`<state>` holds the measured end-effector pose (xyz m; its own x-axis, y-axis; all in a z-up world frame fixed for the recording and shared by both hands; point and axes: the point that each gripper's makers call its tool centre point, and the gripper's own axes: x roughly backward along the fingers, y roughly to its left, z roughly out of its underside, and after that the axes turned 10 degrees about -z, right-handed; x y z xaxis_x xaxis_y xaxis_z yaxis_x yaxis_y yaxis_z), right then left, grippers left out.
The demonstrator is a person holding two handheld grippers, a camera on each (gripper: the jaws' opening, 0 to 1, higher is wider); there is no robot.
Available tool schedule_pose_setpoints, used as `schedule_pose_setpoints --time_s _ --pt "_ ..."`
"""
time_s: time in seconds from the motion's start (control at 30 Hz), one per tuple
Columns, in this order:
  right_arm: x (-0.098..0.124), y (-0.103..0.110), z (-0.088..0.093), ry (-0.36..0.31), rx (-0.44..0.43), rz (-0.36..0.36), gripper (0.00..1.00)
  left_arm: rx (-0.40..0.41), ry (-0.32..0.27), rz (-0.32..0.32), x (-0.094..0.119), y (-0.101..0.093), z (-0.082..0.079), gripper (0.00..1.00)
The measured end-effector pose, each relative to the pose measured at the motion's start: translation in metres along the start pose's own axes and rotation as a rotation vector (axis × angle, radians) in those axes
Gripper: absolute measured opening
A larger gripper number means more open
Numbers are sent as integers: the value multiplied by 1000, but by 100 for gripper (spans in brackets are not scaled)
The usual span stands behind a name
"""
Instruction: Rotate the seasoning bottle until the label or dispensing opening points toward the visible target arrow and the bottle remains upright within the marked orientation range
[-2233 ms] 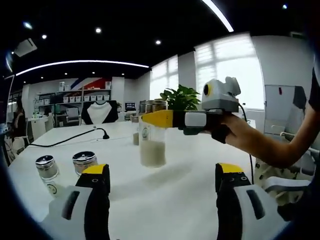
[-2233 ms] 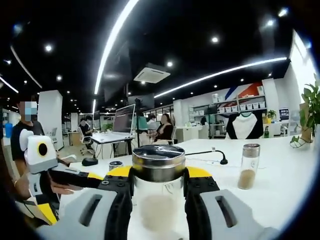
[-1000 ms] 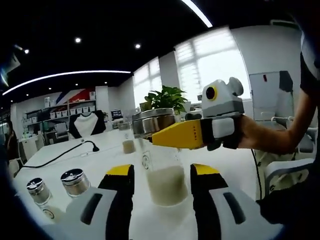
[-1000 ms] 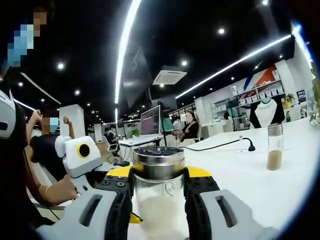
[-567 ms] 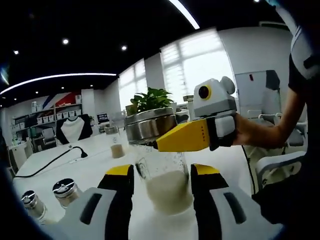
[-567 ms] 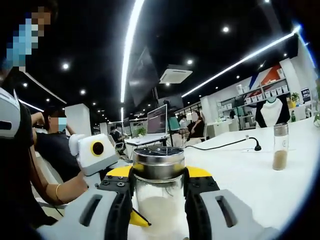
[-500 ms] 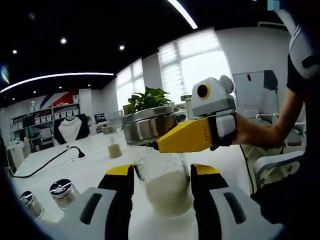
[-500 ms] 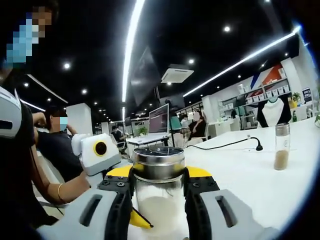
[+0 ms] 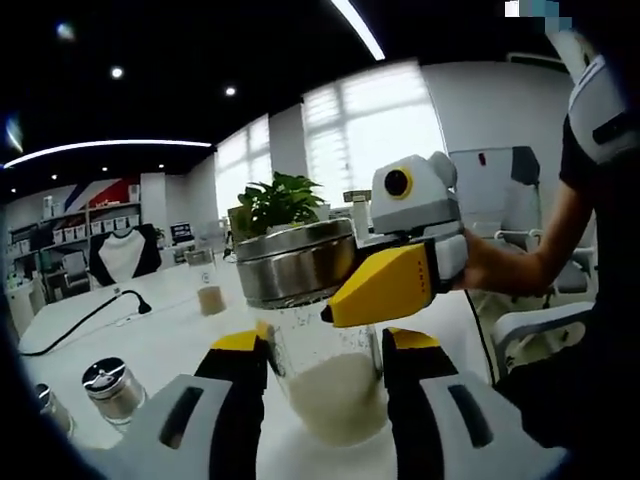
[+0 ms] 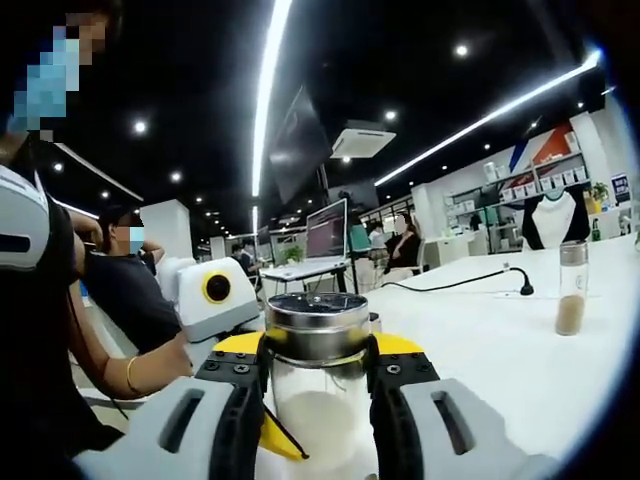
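Observation:
The seasoning bottle [image 9: 330, 385] is clear glass with a steel shaker lid [image 9: 295, 265] and white powder in its lower half. It stands upright on the white table [image 9: 170, 345]. In the left gripper view my left gripper [image 9: 325, 345] has its jaws pressed to both sides of the glass body. My right gripper [image 9: 340, 300] reaches in from the right, its yellow jaw shut on the neck just under the lid. The right gripper view shows the same bottle [image 10: 318, 415] held between my right gripper's [image 10: 318, 350] jaws, with a yellow jaw of the left gripper [image 10: 272, 432] low against it. I see no arrow.
Two small steel-capped shakers [image 9: 113, 385] stand at the lower left of the table. A brown spice bottle [image 9: 210, 297], a black cable [image 9: 80, 320] and a potted plant [image 9: 275, 205] lie farther back. The brown spice bottle [image 10: 571, 290] stands far right. People sit at desks behind.
My left gripper's jaws narrowed from wide apart and moved in around the bottle, which now looms larger in its view. The right gripper has kept its hold on the neck.

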<state>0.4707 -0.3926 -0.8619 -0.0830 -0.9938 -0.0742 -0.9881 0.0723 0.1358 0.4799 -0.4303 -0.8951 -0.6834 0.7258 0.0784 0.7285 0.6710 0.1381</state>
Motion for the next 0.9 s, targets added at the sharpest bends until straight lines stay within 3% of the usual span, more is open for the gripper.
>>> schedule_pose_setpoints --time_s 0.13,0.17,0.53,0.77,0.9 --pt "1 -1 -4 -14 0 10 37 29 -30 -26 -1 1 -5 48" --pt "2 -4 -4 -16 7 23 37 82 -38 -65 -4 4 -6 48" --pt "3 -11 5 17 -17 70 39 62 7 -234 -6 9 5 45" --pt "2 -15 0 26 58 143 38 66 1 -334 -6 17 6 44" --pt "2 -20 3 63 122 226 38 53 25 -410 -6 22 12 44"
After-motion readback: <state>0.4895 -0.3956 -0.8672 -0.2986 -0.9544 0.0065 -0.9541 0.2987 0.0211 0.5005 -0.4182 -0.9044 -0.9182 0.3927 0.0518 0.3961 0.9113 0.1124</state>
